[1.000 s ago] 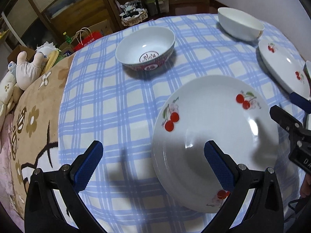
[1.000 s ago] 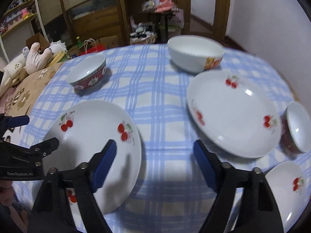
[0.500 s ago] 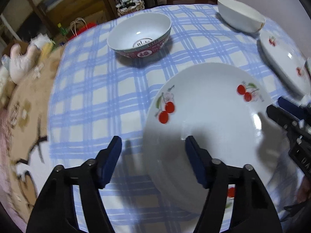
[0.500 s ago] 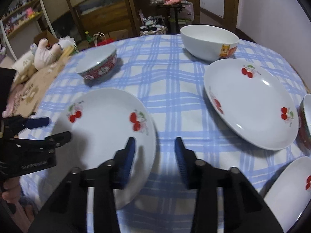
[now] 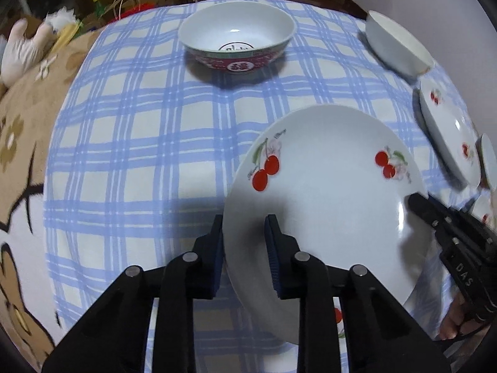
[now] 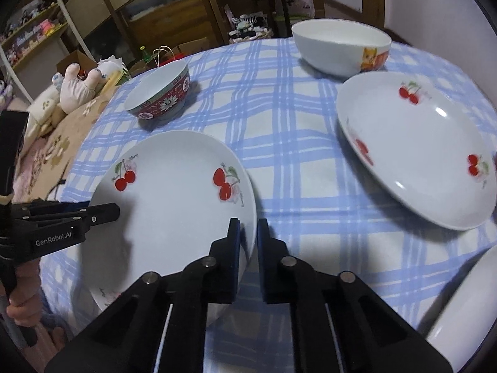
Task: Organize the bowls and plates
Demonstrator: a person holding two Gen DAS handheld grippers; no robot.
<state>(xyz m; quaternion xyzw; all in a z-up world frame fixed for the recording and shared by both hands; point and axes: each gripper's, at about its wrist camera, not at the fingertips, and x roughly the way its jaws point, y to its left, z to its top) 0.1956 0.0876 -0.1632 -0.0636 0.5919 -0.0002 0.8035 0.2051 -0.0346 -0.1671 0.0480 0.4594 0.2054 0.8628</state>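
A white cherry-print plate (image 5: 326, 192) lies on the blue checked tablecloth (image 5: 149, 143); it also shows in the right wrist view (image 6: 174, 199). My left gripper (image 5: 245, 242) is shut on the plate's left rim, one pad under it and one on top. My right gripper (image 6: 248, 242) is shut on the plate's right rim. Each gripper shows in the other's view, the right one (image 5: 435, 214) and the left one (image 6: 93, 214). The plate looks slightly tilted.
A red patterned bowl (image 5: 236, 37) stands behind the plate. A larger white bowl (image 6: 341, 46) sits at the back right. A second cherry plate (image 6: 419, 152) lies to the right, and another dish rim (image 6: 466, 298) at the near right. Plush toys (image 6: 77, 87) lie left.
Both grippers went from wide open to shut on opposite rims of the near cherry plate. Both moved closer to it.
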